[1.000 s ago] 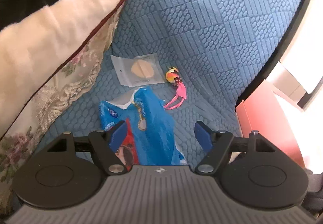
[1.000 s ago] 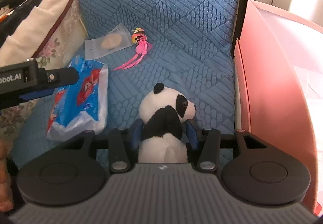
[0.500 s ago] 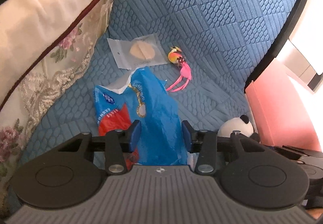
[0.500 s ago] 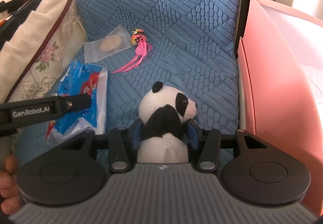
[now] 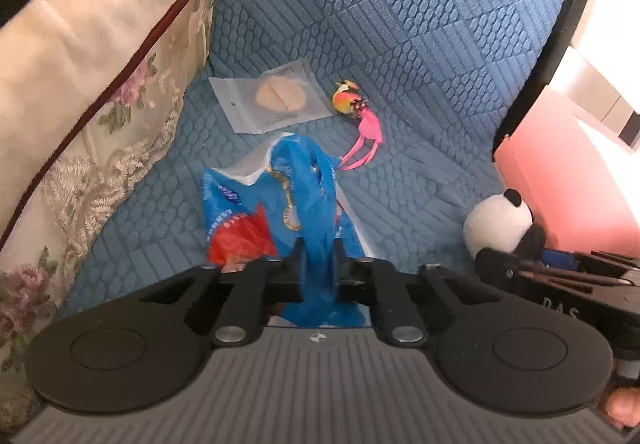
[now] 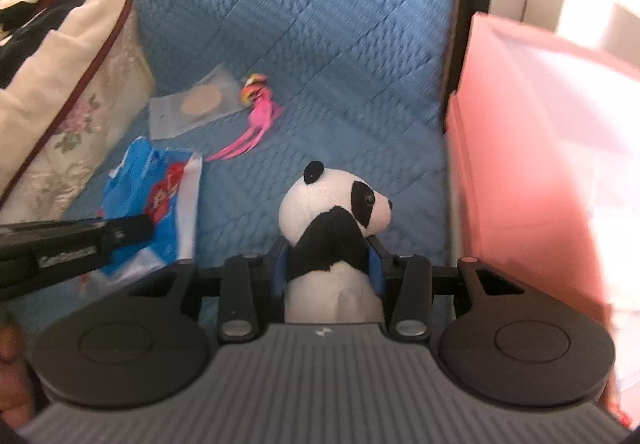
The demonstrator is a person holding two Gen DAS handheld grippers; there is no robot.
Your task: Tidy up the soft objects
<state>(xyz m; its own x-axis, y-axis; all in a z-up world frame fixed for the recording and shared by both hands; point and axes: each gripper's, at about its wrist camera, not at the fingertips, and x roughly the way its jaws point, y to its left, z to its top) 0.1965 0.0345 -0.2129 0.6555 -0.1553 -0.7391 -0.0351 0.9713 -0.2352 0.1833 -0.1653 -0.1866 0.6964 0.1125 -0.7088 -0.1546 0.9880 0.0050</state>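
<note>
My left gripper point(image 5: 318, 264) is shut on a blue and red plastic bag point(image 5: 296, 200) that lies on the blue quilted sofa seat point(image 5: 400, 44); the bag bunches between the jaws. The bag also shows in the right wrist view point(image 6: 160, 196), with the left gripper's side point(image 6: 72, 244) over it. My right gripper point(image 6: 330, 264) is shut on a black and white panda plush point(image 6: 336, 212), held upright. The panda shows at the right of the left wrist view point(image 5: 500, 224).
A clear packet with a beige pad point(image 5: 272, 100) and a small pink tasselled toy point(image 5: 360, 116) lie further back on the seat. A floral cushion point(image 5: 80, 84) fills the left. A pink bin point(image 6: 540, 144) stands at the right, next to the sofa edge.
My left gripper has closed from wide open onto the blue bag, pinching it. My right gripper keeps its hold on the panda and has shifted slightly; its view is now blurred.
</note>
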